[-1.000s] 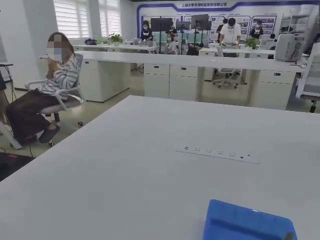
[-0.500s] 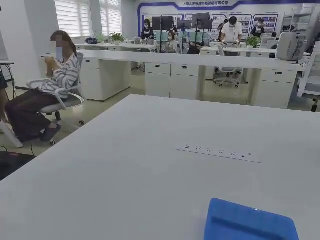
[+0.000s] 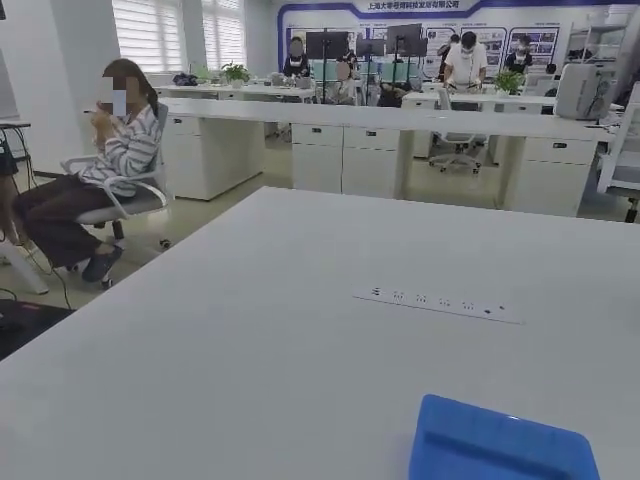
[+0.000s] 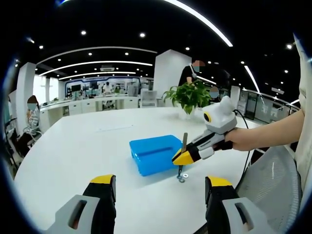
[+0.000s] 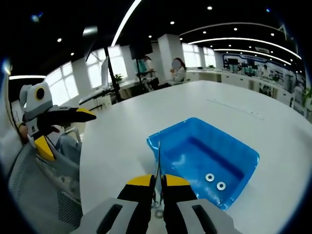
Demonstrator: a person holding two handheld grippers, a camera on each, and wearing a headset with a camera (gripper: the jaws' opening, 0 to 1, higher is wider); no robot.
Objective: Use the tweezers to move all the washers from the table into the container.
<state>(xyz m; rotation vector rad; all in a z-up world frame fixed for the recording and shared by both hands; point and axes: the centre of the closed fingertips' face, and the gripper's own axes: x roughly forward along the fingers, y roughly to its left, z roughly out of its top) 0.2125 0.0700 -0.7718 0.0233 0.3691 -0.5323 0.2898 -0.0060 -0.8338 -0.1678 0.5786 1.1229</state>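
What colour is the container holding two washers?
The container is plain bright blue, clearest in the right gripper view.

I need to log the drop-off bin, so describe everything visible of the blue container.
The blue container is a rectangular open-topped tray, plastic by its look, with rounded corners. It sits flat on the white table. Two washers lie side by side on its floor near one wall. The tweezers held in the right gripper stand just outside one corner; contact cannot be told.
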